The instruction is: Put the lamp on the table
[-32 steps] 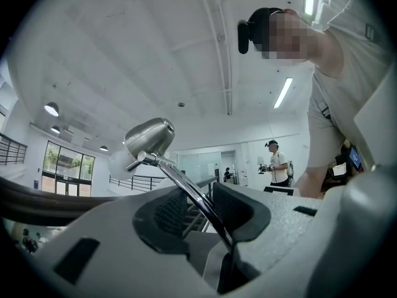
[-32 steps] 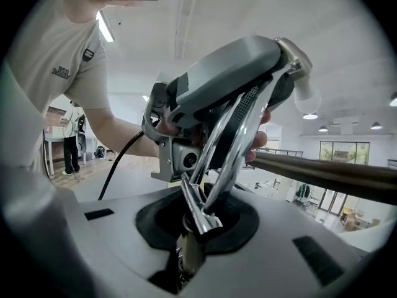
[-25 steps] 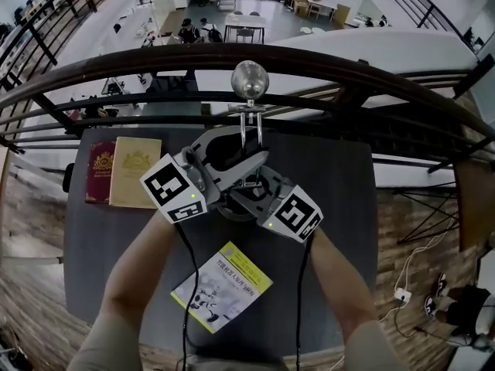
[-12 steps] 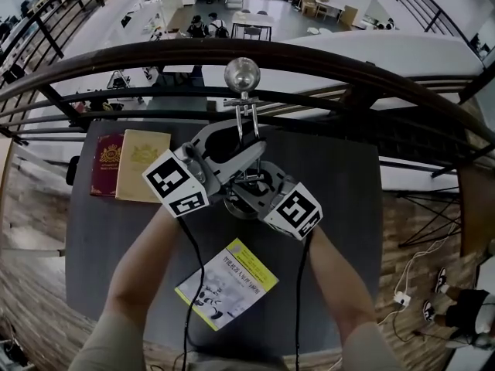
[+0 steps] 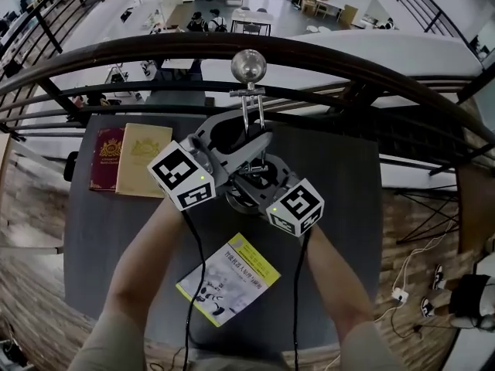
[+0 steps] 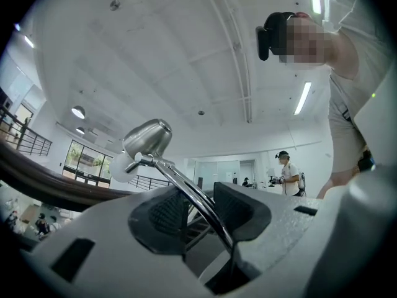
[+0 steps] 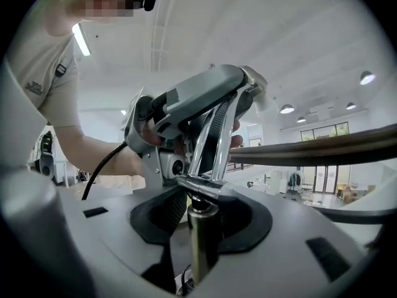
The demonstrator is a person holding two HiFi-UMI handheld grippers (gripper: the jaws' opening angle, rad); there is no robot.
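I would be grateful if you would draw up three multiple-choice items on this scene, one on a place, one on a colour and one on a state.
1. Where on the dark grey table do the dark red hardcover book and the tan hardcover book lie?
A. Side by side at its far left
B. Stacked at its near right
C. Hanging off its near edge

2. Which colour shows on the cover of the thin paper booklet?
A. Blue
B. Yellow-green
C. Black

3. How do the right gripper's jaws stand to the chrome desk lamp's post?
A. Apart, with the post between them
B. Shut together beside it
C. Far away from it

Answers:
1 A: the head view shows the books next to each other by the left edge.
2 B: its upper cover is yellow-green.
3 A: the right gripper view shows a gap on each side of the post; the jaws have just been opening.
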